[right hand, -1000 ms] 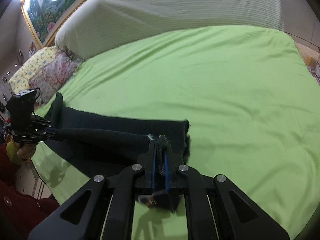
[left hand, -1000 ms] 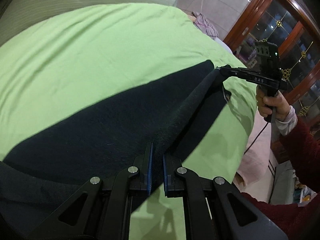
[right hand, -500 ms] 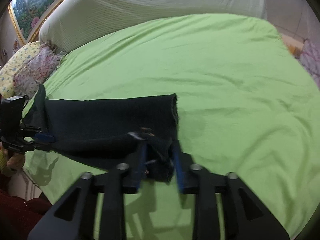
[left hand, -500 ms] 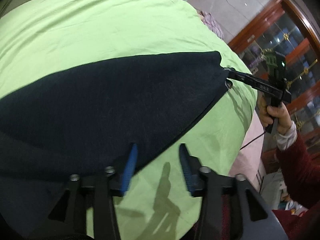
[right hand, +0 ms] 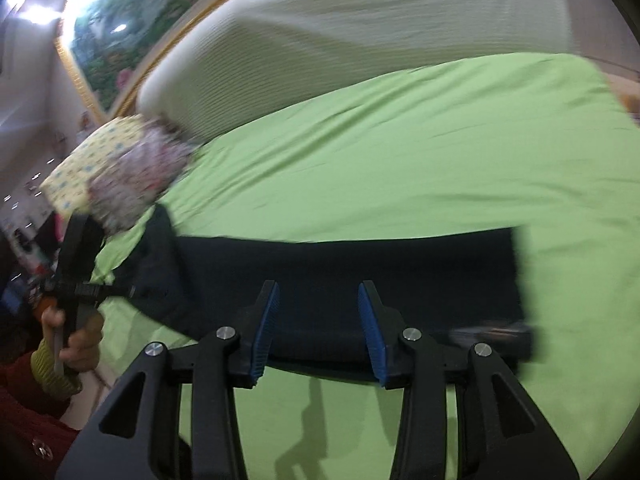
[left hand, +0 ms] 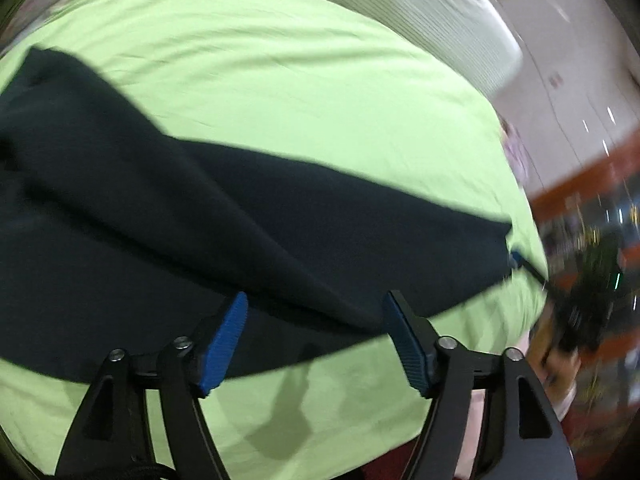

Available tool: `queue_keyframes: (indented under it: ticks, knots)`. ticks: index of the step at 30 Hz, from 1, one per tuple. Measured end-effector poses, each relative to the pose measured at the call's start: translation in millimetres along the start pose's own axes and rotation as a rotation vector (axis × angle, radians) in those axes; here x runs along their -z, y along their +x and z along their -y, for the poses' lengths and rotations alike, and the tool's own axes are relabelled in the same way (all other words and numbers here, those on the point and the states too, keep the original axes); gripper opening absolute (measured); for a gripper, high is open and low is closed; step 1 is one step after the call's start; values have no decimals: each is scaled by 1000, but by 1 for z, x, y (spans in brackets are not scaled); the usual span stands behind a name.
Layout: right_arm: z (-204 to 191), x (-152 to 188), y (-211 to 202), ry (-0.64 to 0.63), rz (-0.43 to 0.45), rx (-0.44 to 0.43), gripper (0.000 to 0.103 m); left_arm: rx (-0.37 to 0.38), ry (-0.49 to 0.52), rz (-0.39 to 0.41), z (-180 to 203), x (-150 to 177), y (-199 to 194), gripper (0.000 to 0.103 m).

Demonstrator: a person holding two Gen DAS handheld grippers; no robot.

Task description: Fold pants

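Observation:
The dark navy pants (left hand: 248, 216) lie flat on the green bedsheet (left hand: 304, 92), one leg laid over the other along the front edge. My left gripper (left hand: 314, 300) is open and empty just above the near edge of the pants. My right gripper (right hand: 316, 290) is open and empty over the pants (right hand: 360, 268), near the hem end. The left gripper also shows in the right wrist view (right hand: 132, 291), at the waist end. The right gripper shows blurred at the far right of the left wrist view (left hand: 520, 260).
A white striped duvet (right hand: 360, 40) lies rolled along the far side of the bed. Floral pillows (right hand: 116, 168) sit at the bed's left end. A wooden cabinet (left hand: 592, 184) stands beyond the right end. The bed's front edge is right below the grippers.
Both grippers let go of the pants and opened wide. The lifted edge dropped, and the pants now lie flat on the sheet. Both grippers pulled back a little.

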State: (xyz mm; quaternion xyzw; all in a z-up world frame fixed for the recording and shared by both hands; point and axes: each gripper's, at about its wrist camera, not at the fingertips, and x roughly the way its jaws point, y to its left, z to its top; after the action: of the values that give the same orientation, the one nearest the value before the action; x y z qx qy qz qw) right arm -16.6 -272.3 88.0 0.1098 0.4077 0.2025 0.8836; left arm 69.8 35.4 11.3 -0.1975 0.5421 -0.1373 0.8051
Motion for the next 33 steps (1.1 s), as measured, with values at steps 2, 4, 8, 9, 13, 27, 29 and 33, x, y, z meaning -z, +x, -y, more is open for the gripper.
queue_keyframes:
  ticks: [2,4,8,9,13,27,29,33]
  knots:
    - [-18,-1,19,-16,-20,-40,43,-13,-76,3,-16,-14,-7,76]
    - [-36,-1,36,-31,-41,-88,43,-53,-148,2,-31,-31,-13,76]
    - [-70,1,66,-77,-87,-170,43,-179,-275,-57,-59,-75,-18,76]
    - [-80,0,76,-92,-106,-191,43,-197,-296,-78,-63,-85,-17,76]
    - [-114,-1,109,-156,-162,-240,43,-256,-361,-141,-75,-119,-8,76]
    - [-158,13,180,-254,-308,-278,43,-476,-263,-263,-85,-167,47,33]
    - [-160,17,184,-259,-319,-276,34,-454,-238,-234,-82,-159,46,17]
    - [-162,19,180,-272,-312,-269,7,-380,-235,-130,-86,-134,15,8]
